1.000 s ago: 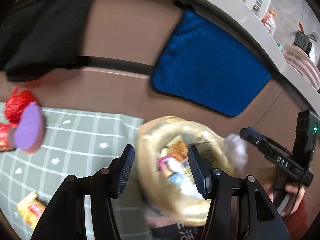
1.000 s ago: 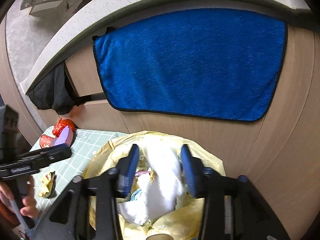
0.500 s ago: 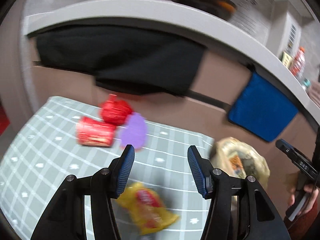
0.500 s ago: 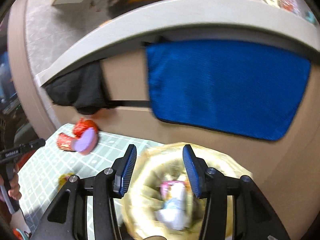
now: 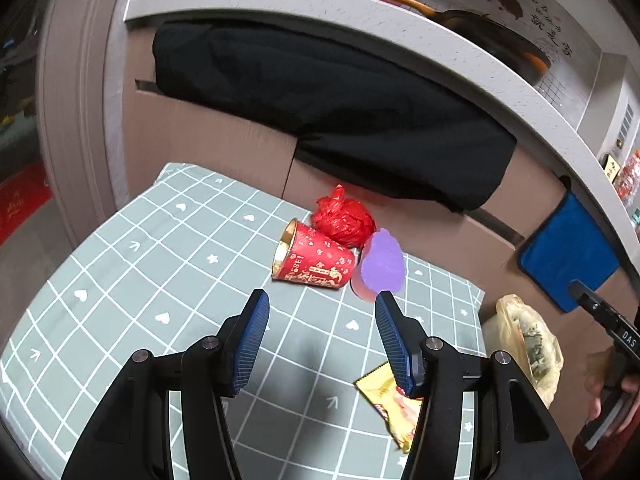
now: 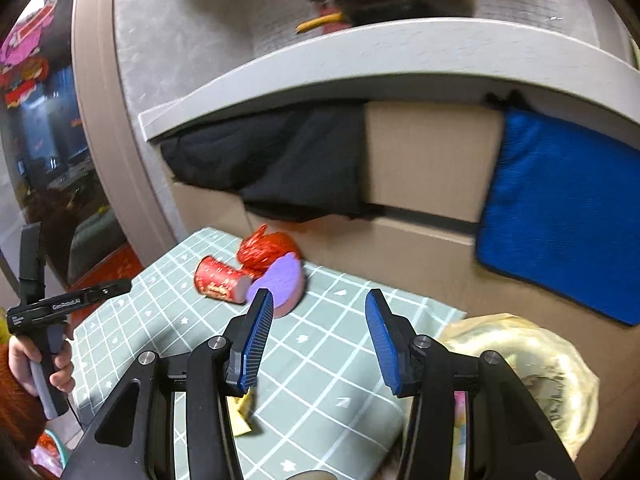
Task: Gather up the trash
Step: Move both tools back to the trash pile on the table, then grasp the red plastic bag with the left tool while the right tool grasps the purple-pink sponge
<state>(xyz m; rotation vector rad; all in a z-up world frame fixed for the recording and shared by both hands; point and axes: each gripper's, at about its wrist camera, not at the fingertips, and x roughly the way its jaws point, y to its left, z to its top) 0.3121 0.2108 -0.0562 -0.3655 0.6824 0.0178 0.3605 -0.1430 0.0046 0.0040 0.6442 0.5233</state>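
Grey-green checked cloth (image 5: 168, 280) covers the desk, which stands against brown cabinet fronts under a pale worktop. Four pieces of trash lie on it. Three cluster near the far edge, touching one another: one red paper cup (image 5: 314, 260) on its side with its gold rim toward the left, one crumpled red plastic bag (image 5: 344, 220) just behind it, and one purple-topped round piece (image 5: 382, 264), possibly a lid or a sponge, at the cup's base. The fourth, one yellow snack wrapper (image 5: 390, 404), lies flat near the right edge, partly behind the left claw's right finger. Off the desk's right edge stands one bin lined with a yellowish bag (image 6: 532, 360), already holding scraps.

Both claws hang above the cloth, released and holding nothing: the left claw (image 5: 320, 340) spread wide over bare checks, the right claw (image 6: 318, 340) likewise parted, nearer the right edge. One black cloth (image 5: 320, 100) and one blue towel (image 6: 560, 216) hang from the cabinet. One dark pan with an orange handle (image 5: 492, 44) sits on the worktop.
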